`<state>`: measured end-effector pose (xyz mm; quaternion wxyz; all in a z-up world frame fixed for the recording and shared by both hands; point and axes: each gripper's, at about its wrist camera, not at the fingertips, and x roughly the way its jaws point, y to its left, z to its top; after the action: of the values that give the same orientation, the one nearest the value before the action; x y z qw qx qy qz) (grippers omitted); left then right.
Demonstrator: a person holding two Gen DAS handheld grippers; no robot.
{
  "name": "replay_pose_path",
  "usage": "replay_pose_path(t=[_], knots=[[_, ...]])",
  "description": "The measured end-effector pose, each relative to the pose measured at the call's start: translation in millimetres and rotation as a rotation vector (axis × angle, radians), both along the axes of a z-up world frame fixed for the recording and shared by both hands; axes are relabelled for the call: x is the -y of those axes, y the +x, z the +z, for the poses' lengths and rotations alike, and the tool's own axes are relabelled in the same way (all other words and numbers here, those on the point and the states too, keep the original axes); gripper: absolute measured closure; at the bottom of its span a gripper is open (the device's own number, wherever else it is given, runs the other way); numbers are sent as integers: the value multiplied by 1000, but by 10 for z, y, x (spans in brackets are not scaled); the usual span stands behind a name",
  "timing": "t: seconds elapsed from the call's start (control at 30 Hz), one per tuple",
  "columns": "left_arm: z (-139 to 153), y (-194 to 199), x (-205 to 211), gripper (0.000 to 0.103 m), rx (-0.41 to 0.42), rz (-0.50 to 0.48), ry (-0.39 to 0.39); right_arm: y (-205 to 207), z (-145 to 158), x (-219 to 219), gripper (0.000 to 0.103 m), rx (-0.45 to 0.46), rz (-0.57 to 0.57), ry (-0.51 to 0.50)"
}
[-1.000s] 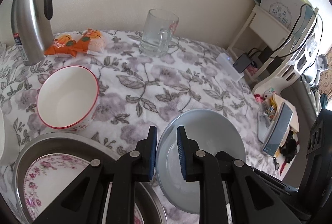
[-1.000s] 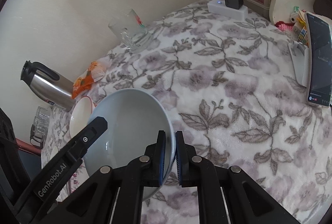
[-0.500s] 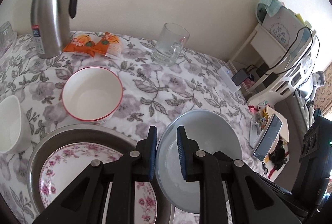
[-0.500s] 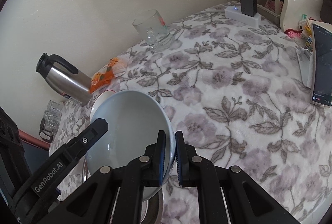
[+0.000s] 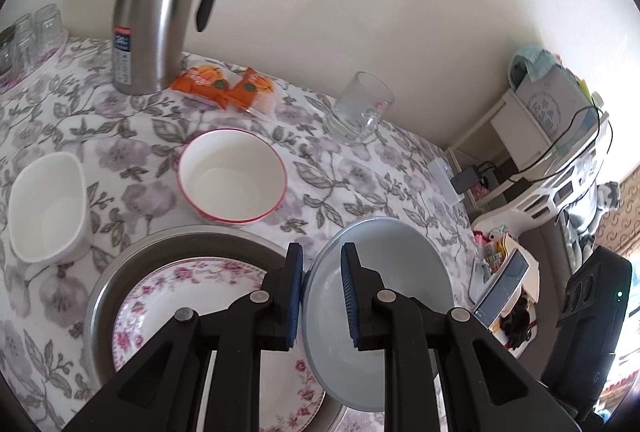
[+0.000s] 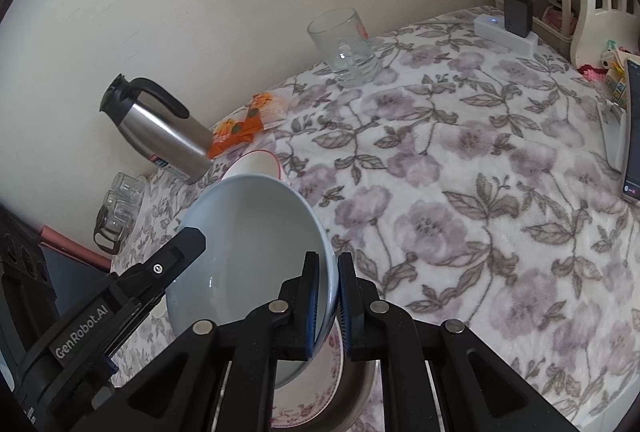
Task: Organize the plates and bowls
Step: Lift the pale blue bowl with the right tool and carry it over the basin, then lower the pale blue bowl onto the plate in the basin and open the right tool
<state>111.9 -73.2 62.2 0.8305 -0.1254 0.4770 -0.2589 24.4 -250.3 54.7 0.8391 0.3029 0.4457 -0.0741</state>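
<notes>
— Start at the left. What's there?

— At nine o'clock on the flowered tablecloth (image 5: 360, 168) sits a white squarish bowl (image 5: 46, 208), empty. Above it, around eleven o'clock by the wall, a steel thermos jug (image 5: 154, 16) with a black handle, a few small glasses (image 5: 30, 32) at its left, and orange snack packets (image 5: 224, 86) just to its right.

— And the middle?

— A white bowl with a red rim (image 5: 232, 176), upright, beside the metal tray (image 5: 132, 268). In the tray lies a plate with pink flowers (image 5: 180, 296).

— Where's the blue one?

— The pale blue bowl (image 5: 384, 280) is lifted and tilted, its lower edge over the tray and the flowered plate. Both tools have it. The left gripper (image 5: 320, 296) straddles its left rim, one pad outside and one inside; whether they press on the rim I cannot tell. The right gripper (image 6: 329, 300) is pinched tight on the opposite rim, the wall of the bowl squeezed between its pads.

— Further right?

— At one o'clock a clear glass mug (image 5: 360, 108), empty. Past the table's edge, at three o'clock, a white power strip (image 6: 506, 32) with a black charger (image 6: 518, 14), a white shelf unit (image 5: 560, 160), and a phone (image 6: 633, 128).
</notes>
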Motion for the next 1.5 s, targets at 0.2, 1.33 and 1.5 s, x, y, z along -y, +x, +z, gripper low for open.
replay_pose_path(t=[0.2,1.33,1.5], knots=[[29,-33,-252,83,-13,40,-17,14,17,-199,93,0,33,3],[-521,-71,-772,83,-190,152,75,97,-479,-709,92,-149,124,12],[-590,-60,-761,83,-211,151,83,110,-531,-706,92,-165,124,13]])
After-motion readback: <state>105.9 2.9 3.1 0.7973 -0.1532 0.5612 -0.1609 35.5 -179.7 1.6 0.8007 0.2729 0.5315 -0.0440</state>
